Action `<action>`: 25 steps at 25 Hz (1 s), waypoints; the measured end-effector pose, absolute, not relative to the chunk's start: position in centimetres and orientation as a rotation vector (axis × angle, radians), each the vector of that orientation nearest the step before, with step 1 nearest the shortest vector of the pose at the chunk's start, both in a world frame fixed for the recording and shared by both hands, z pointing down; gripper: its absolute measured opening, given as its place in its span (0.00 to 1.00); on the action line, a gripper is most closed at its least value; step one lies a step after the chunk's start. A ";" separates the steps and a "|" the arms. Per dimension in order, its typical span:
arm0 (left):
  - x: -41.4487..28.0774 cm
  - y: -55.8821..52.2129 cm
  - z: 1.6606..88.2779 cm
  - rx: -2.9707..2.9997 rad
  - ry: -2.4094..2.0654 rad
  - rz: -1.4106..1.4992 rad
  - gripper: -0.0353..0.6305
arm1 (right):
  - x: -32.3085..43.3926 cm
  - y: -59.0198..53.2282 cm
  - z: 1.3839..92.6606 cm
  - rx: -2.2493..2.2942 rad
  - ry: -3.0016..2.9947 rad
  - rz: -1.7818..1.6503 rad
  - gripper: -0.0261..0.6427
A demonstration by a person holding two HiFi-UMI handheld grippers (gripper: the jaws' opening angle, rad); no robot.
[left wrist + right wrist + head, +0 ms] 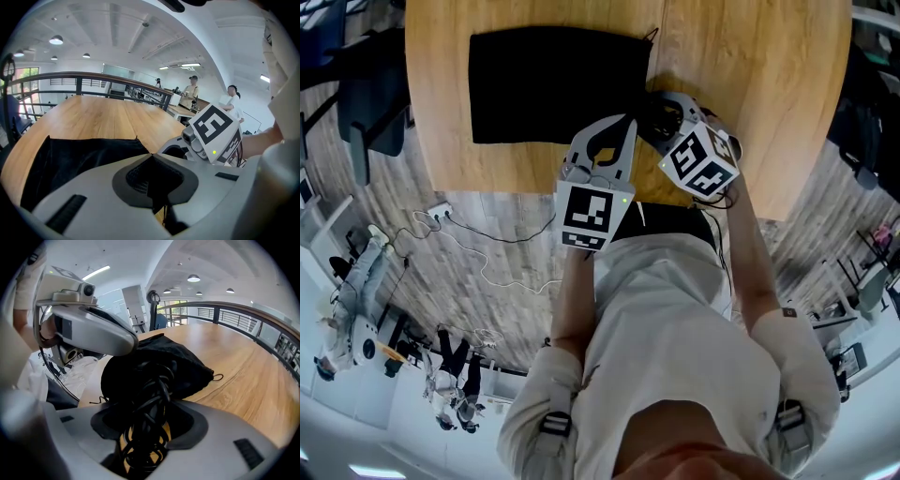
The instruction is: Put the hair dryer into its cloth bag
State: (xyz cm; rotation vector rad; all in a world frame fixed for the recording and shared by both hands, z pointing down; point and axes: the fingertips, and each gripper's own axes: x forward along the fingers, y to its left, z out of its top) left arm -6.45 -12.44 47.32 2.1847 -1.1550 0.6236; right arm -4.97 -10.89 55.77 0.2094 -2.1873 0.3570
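A flat, matte black cloth bag (553, 84) lies as a rectangle on the pale, wood-grain worktop (750, 75), with a thin drawstring loop (218, 377) at one corner. The smooth, grey-shelled left tongs (151, 157) are clenched tip to tip at the bag's near edge; whether they nip any cloth I cannot tell. The right tongs (145, 401) grasp the glossy, coiled black cord (143, 437) of the hair dryer (659, 117), a dark bulk just beside the bag's near right corner, under those tongs. Beyond the worktop's edge, thin cables (487, 248) trail over the plank-patterned floor (516, 291).
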 end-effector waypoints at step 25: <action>-5.9 -10.8 49.1 2.136 -1.109 0.580 0.08 | -6.9 -11.9 56.4 0.176 -2.269 0.251 0.45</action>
